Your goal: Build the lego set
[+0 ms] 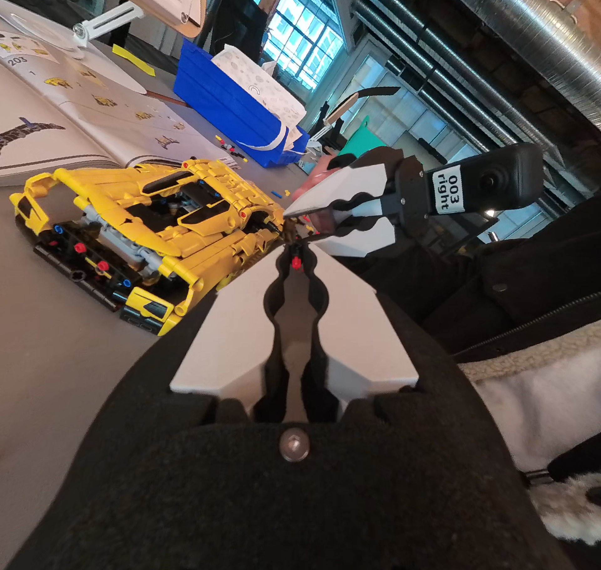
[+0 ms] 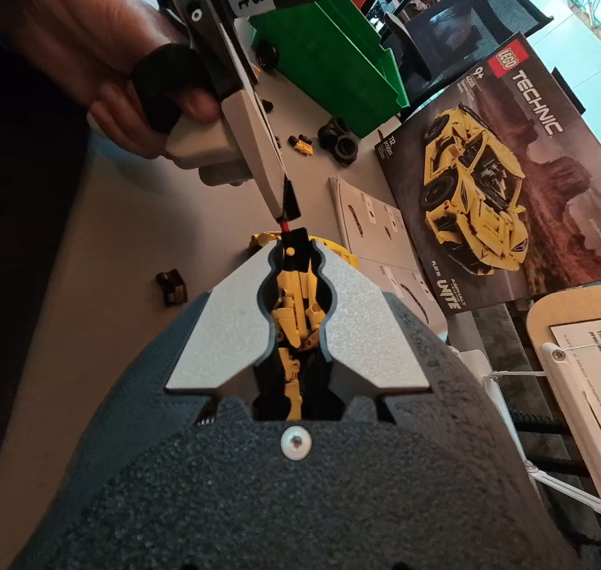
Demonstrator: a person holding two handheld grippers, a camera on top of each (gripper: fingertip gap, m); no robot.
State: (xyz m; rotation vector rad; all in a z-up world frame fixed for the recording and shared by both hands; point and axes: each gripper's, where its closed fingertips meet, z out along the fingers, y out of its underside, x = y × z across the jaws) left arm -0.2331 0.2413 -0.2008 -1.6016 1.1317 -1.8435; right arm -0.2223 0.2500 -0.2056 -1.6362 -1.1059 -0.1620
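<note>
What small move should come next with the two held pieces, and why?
Probably ease the left tool toward the right tool, along the pin's line. The red pin in the left tool points at the small black piece clamped in the right one; their tips look almost touching, not yet seated.

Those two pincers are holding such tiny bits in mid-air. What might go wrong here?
1. The left gripper pinches the red pin only at its tips; a slight misalignment with the black piece in the right gripper might make it slip or pop out.
2. A dropped pin could be hard to spot among the loose small parts on the table.
3. The yellow car sits close below; a slip could knock it.
</note>
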